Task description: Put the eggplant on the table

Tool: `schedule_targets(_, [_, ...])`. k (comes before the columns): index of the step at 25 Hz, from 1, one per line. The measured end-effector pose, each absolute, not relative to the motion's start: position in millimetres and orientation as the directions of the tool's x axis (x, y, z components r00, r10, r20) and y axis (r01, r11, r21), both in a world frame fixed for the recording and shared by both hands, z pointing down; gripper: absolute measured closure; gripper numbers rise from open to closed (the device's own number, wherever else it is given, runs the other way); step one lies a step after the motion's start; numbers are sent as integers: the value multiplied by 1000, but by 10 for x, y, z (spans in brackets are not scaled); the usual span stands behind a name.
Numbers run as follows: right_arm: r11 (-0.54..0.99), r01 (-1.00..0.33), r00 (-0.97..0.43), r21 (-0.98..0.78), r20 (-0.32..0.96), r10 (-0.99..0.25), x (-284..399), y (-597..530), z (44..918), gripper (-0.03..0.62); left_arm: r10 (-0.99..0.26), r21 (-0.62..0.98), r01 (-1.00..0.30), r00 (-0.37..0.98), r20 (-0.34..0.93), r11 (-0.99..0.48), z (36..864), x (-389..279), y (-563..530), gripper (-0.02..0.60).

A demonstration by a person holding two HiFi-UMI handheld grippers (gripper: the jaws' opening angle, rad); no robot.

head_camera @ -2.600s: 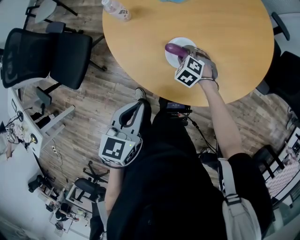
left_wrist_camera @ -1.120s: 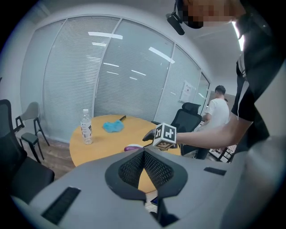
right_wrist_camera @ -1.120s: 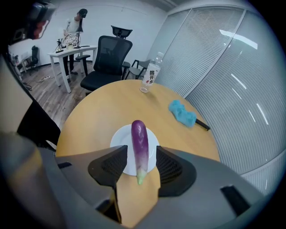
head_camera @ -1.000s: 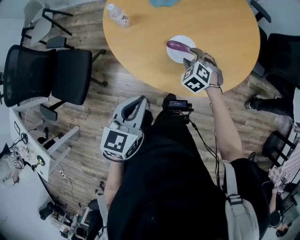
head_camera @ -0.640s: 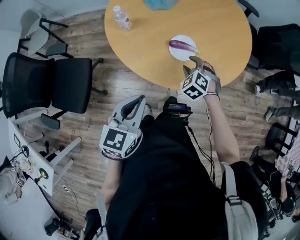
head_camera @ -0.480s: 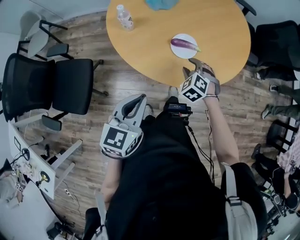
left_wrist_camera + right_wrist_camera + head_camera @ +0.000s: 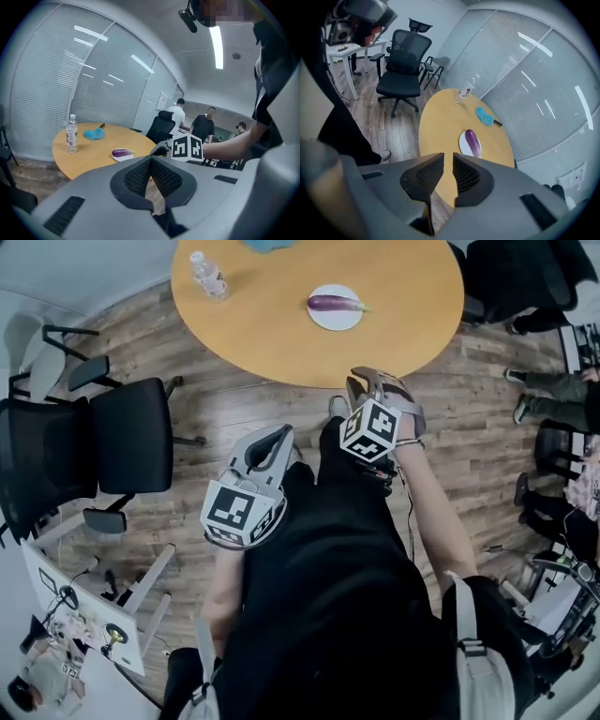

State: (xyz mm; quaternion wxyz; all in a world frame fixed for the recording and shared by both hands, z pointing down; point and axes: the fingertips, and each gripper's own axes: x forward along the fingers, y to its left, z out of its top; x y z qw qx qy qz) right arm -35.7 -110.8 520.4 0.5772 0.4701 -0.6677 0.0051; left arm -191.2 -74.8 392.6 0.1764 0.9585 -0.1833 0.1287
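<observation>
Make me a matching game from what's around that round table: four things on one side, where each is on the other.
1. eggplant
2. water bottle
3. blue cloth
4. black chair

A. on the floor beside the table
B. lying on the white plate
C. standing upright near the table's edge
D. lying straight on the tabletop

Pairs: 1-B, 2-C, 3-D, 4-A

light: bright, ceiling strip (image 7: 216, 44) | edges: fisheye-warped, dark vignette | focus: sharp

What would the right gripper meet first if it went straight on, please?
Probably the table near its edge, short of the plate and eggplant, though depth is unclear. The right gripper, empty, has just been closing.
</observation>
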Motion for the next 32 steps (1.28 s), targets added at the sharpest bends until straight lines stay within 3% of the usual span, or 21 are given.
schedule_targets(8, [519, -685, 146, 511, 795, -589, -157, -448, 5163, 565, -191, 261, -275, 933, 305, -925, 3924, -1563, -578, 569])
schedule_targets(16, [530, -732, 112, 428, 843, -526, 349, 136, 5289, 577, -218, 246, -301, 924, 315, -921, 3833, -1185, -222, 569])
schedule_targets(25, [505, -813, -11, 289, 860, -511, 793, 1007, 5283, 577, -235, 233, -323, 912, 337, -917, 3801, -614, 462, 569])
schedule_targets(32, [416, -907, -206, 66, 792, -575, 1034, 1716, 5079, 577, -265, 243, -352, 907, 326, -904, 3748, -233, 1202, 569])
